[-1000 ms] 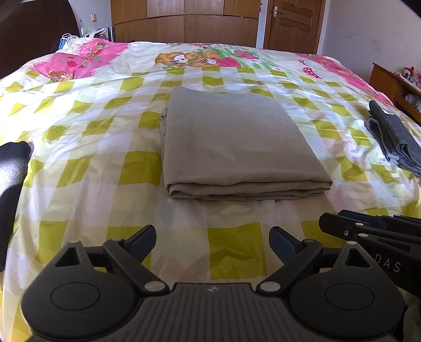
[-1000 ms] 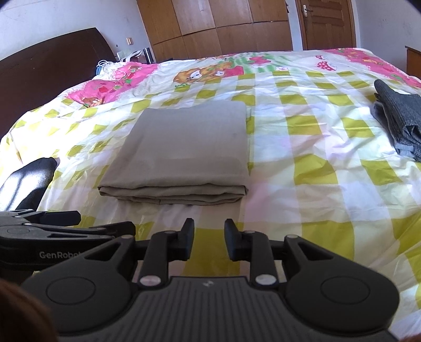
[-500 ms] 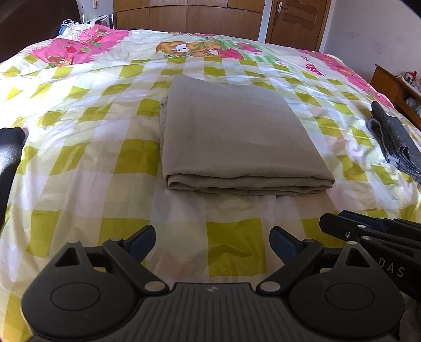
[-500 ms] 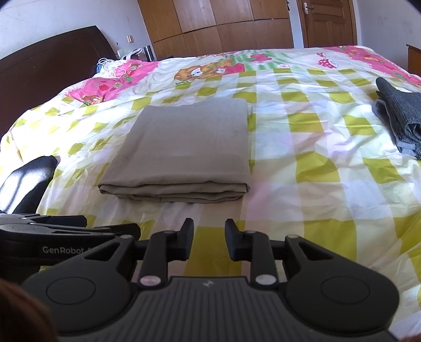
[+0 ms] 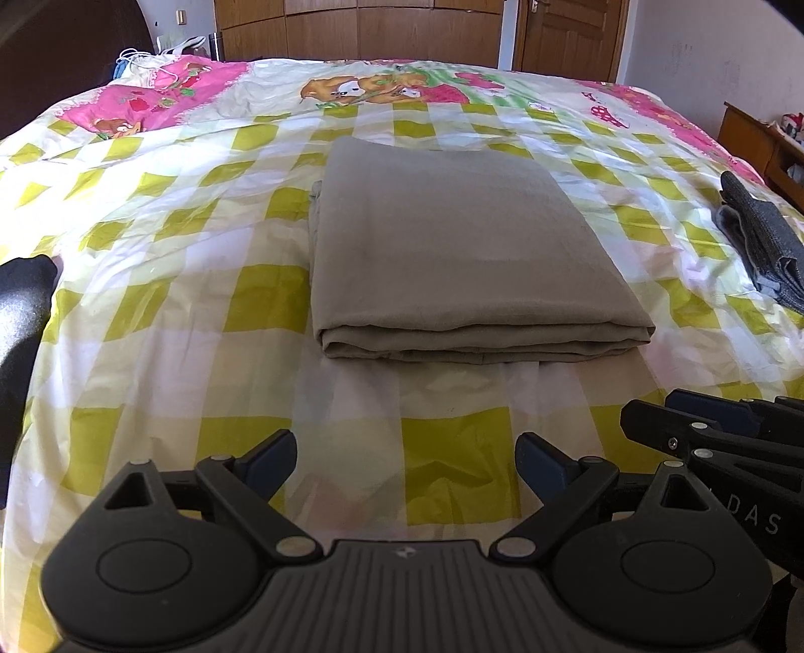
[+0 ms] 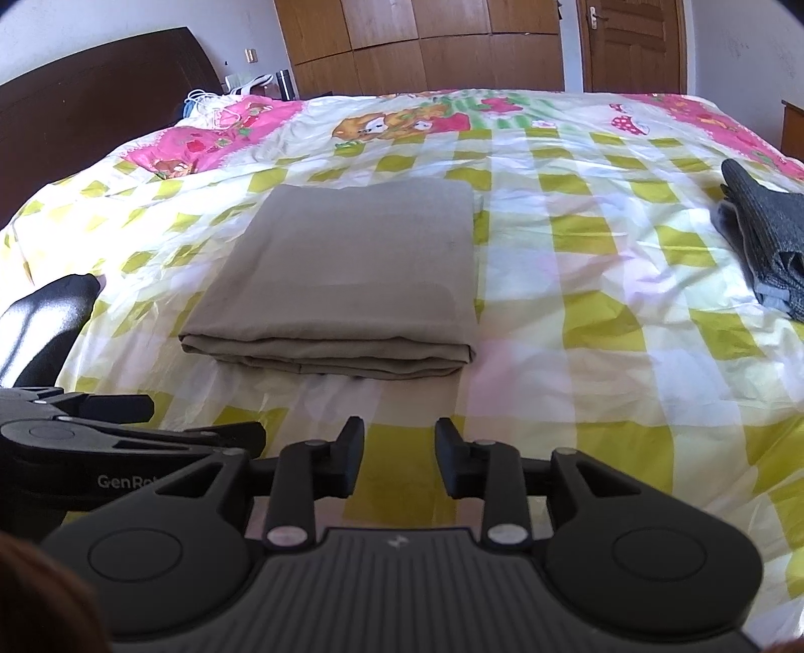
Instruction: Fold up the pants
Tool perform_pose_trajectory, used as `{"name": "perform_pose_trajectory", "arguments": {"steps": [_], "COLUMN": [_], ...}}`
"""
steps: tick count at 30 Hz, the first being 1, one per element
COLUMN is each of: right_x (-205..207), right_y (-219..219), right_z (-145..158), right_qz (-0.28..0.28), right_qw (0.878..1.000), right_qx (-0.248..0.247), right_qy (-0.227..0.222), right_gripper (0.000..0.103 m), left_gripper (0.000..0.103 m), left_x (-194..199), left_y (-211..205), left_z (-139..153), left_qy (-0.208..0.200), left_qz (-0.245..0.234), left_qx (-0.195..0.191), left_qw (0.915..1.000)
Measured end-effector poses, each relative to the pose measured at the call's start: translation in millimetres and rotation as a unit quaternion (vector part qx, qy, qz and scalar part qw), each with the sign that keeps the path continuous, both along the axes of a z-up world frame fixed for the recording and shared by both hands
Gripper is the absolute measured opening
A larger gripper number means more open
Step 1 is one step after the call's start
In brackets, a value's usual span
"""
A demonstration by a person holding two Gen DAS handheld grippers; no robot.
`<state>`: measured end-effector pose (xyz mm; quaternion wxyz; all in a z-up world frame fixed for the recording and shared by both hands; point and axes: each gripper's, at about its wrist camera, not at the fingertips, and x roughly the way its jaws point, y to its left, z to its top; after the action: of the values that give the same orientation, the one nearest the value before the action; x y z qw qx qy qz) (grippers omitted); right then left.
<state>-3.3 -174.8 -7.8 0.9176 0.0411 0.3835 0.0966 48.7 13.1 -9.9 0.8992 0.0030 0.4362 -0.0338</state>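
On the checked bed [image 5: 151, 311] ahead of you, taupe pants [image 5: 452, 251] folded flat mid-quilt, your left gripper [image 5: 406, 459] spread wide and empty, your right gripper [image 6: 399, 452] narrowed with a gap, holding nothing, grey folded garment [image 6: 769, 241] far right.

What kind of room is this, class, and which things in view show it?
Most likely a home bedroom: a bed with a checked cartoon cover, a dark headboard and wooden wardrobe doors.

Left gripper [image 5: 406, 464] gapes wide; right gripper [image 6: 399, 454] seemingly narrower, both empty.
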Motion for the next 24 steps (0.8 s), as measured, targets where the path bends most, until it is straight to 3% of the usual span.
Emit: {"name": "perform_pose_trajectory", "arguments": {"steps": [24], "right_x": [4.1], "right_y": [1.6], "right_z": [3.4], "right_qz": [-0.013], "right_qw": [0.999], "right_qx": [-0.030], "right_qy": [-0.005], "right_gripper": [0.036], "left_gripper": [0.103], "left_x": [-0.7], "left_y": [-4.5], "left_z": [-1.0], "left_qy": [-0.006], "left_qz": [0.001], "left_qx": [0.020], "left_qw": [0.9998]}}
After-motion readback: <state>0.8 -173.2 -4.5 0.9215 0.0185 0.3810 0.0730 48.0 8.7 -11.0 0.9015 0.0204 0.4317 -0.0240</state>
